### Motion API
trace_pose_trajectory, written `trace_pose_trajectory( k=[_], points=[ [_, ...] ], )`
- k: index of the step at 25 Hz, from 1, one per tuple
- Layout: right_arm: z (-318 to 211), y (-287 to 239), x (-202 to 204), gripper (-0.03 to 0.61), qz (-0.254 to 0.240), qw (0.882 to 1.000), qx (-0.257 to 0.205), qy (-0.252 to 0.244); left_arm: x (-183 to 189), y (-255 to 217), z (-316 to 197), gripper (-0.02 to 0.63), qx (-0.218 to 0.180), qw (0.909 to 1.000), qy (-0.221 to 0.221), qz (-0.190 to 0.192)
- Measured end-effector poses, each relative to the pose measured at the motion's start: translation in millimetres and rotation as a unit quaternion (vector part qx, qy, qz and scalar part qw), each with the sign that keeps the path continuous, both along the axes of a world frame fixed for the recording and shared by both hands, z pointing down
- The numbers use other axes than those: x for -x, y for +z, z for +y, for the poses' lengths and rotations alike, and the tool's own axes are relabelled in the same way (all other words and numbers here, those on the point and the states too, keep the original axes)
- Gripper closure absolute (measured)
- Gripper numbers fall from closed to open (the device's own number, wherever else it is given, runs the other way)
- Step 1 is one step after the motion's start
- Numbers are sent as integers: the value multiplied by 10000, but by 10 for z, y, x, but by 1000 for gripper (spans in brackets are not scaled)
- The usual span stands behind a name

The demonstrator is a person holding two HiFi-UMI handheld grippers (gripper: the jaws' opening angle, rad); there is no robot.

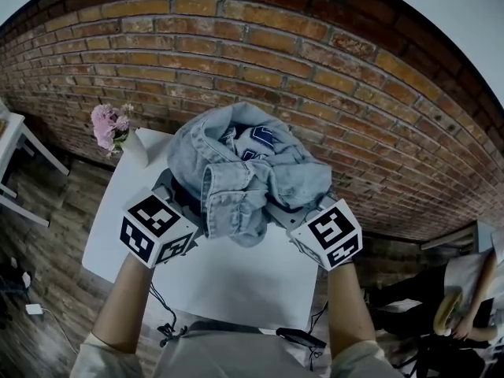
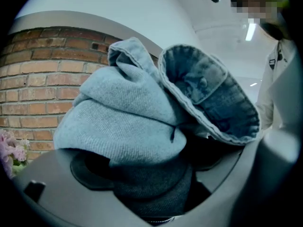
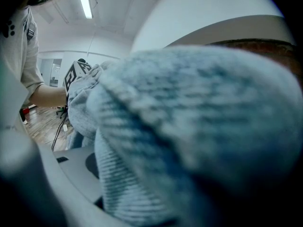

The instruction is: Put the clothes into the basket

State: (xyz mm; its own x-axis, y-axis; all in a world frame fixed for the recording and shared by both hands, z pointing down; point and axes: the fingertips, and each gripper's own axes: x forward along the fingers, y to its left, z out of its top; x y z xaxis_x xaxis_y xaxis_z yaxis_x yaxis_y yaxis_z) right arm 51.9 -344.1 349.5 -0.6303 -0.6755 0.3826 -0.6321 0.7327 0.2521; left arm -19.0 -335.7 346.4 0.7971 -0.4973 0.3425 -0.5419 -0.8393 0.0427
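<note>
Seeing no basket in any view, so judged early: nothing dropped in yet, carry and drop both left to do. Spread below, white table (image 1: 236, 282), flat and smooth. Held over its far edge, clothes (image 1: 236, 144) bunched into one soft heap. Outermost, denim jacket (image 1: 228, 191): pale blue, stiff weave, stitched seams, a sleeve hanging toward the near edge. Beneath, grey-blue knit (image 2: 123, 112): fine ribs, thick rounded folds. Left gripper (image 1: 177, 201) clamped wide on cloth at the heap's left side. Right gripper (image 1: 302, 220) clamped narrower on knit at its right.
</note>
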Motion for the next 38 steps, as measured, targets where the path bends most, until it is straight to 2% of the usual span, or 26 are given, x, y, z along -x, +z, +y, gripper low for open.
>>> trace_pose_trajectory(
  k=[8, 23, 29, 38],
  points=[
    [-374, 368, 8, 298, -4, 9999, 163, -16, 15, 366, -363, 140, 197, 9998, -85, 10],
    [-692, 1213, -37, 298, 86, 9938, 1099, 141, 0, 1178, -668, 140, 1185, 9917, -403, -303],
    [-747, 1450, -54, 298, 227, 9874, 1550, 223, -4, 1429, -727, 140, 1694, 9839, -457, -342],
    [-722, 1812, -79, 295, 332, 9685, 2434, 417, 18, 1754, -721, 140, 2413, 9668, -585, -602]
  ],
)
